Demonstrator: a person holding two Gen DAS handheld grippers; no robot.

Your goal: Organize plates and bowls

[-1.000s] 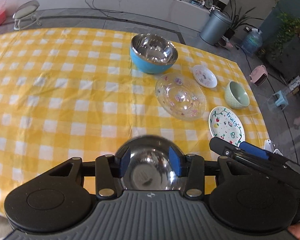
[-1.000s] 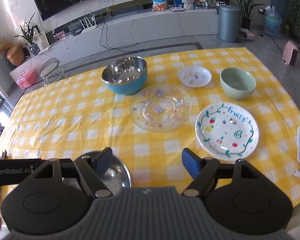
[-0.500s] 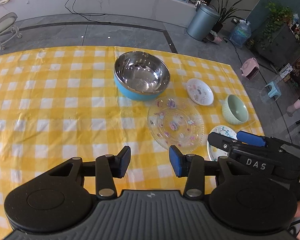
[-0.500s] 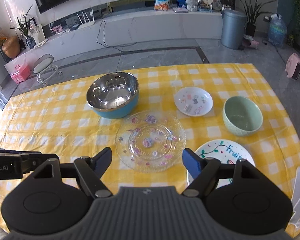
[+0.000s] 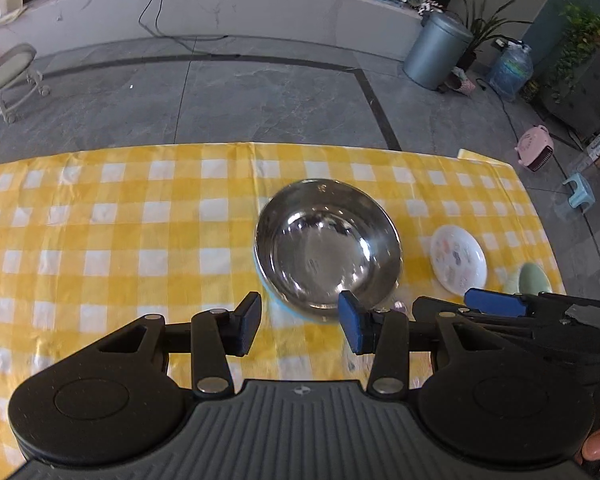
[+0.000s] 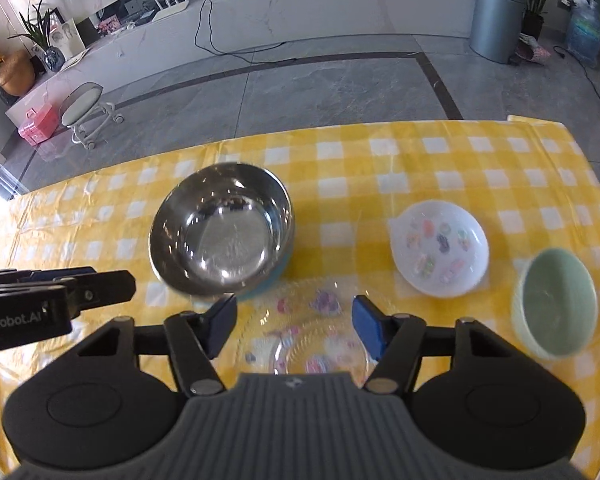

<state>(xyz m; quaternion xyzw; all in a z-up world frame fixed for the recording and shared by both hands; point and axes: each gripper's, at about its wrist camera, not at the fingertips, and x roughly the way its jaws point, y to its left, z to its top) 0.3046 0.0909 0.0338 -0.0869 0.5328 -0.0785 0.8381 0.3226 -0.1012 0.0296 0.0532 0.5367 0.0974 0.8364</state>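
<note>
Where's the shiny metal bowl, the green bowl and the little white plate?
shiny metal bowl (image 6: 220, 236), right wrist view, its inside bottom.
green bowl (image 6: 556, 300), right wrist view, its inside.
little white plate (image 6: 440, 246), right wrist view, its patterned middle.

Left claw (image 5: 299, 322) gapes, empty — steel bowl (image 5: 327, 242) just beyond.

Both wrist cameras look steeply down, close over the desk (image 5: 100, 240) — sharing the steel bowl (image 5: 328, 244) (image 6: 220, 236).

Home living room, checked tablecloth (image 6: 380, 160), marble media bench (image 6: 300, 4), potted plants (image 6: 36, 36), metal bin (image 6: 496, 20), stool (image 6: 86, 114)
</note>
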